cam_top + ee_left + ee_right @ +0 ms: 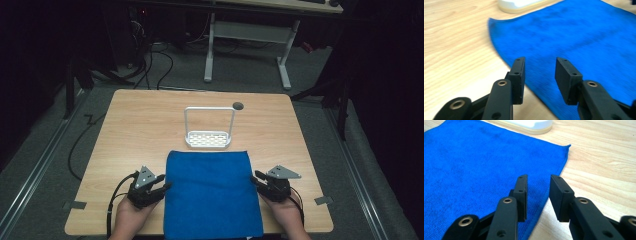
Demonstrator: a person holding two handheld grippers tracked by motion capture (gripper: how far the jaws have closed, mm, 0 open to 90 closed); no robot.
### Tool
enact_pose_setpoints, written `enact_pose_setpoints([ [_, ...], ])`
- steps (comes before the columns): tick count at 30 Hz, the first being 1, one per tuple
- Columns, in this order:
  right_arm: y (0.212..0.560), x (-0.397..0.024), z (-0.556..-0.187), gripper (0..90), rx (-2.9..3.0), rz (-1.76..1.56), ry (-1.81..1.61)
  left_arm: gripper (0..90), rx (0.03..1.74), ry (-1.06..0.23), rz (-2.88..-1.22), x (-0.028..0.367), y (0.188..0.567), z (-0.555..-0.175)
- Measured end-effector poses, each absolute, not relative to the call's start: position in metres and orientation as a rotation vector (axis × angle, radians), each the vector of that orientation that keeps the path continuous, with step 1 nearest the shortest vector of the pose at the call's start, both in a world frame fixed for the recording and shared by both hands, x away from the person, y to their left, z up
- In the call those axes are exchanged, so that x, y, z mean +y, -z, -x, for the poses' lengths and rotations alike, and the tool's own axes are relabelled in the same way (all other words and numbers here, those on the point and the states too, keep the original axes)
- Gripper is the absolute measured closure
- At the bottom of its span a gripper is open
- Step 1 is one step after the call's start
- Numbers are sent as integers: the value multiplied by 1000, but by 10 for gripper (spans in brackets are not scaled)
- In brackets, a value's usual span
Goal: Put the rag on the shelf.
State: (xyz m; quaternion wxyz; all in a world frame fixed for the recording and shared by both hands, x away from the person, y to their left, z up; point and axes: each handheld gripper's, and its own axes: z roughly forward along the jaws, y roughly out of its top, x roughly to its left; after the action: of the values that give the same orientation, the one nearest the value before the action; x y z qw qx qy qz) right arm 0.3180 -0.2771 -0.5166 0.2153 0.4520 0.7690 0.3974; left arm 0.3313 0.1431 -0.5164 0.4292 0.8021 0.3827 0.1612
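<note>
Flanking blue cloth (212,192) | left tongs (162,184) open | right tongs (256,178) open, empty

A blue rectangular cloth (212,192) lies flat on the light wooden table (125,130), at its near edge. Just behind it stands a white perforated rack (208,136) with a tall handle.

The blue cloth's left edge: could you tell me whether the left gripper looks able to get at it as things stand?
Probably yes. The left gripper sits right at the blue cloth with its jaws apart and the cloth's edge just ahead of them on the bare table; nothing lies between.
</note>
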Motion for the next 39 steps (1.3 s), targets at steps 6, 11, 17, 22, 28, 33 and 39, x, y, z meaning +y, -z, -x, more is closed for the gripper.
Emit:
enact_pose_setpoints([
  [6,515,-279,-321,678,2121,-1252,-1127,577,992,-438,-1979,146,512,-349],
  [11,514,-277,-321,658,2121,-1247,-1130,541,1033,-471,-1977,145,511,-369],
  [17,515,-276,-321,654,2127,-1246,-1129,516,1069,-465,-1970,143,517,-386],
  [22,516,-276,-322,651,2133,-1242,-1129,512,1111,-453,-1986,136,529,-400],
  [28,516,-275,-322,648,2137,-1242,-1127,536,1112,-450,-1992,126,531,-413],
  [33,516,-275,-323,648,2139,-1246,-1129,587,1111,-452,-1978,122,532,-424],
  [39,517,-274,-323,647,2145,-1245,-1129,640,1098,-447,-1999,117,532,-431],
])
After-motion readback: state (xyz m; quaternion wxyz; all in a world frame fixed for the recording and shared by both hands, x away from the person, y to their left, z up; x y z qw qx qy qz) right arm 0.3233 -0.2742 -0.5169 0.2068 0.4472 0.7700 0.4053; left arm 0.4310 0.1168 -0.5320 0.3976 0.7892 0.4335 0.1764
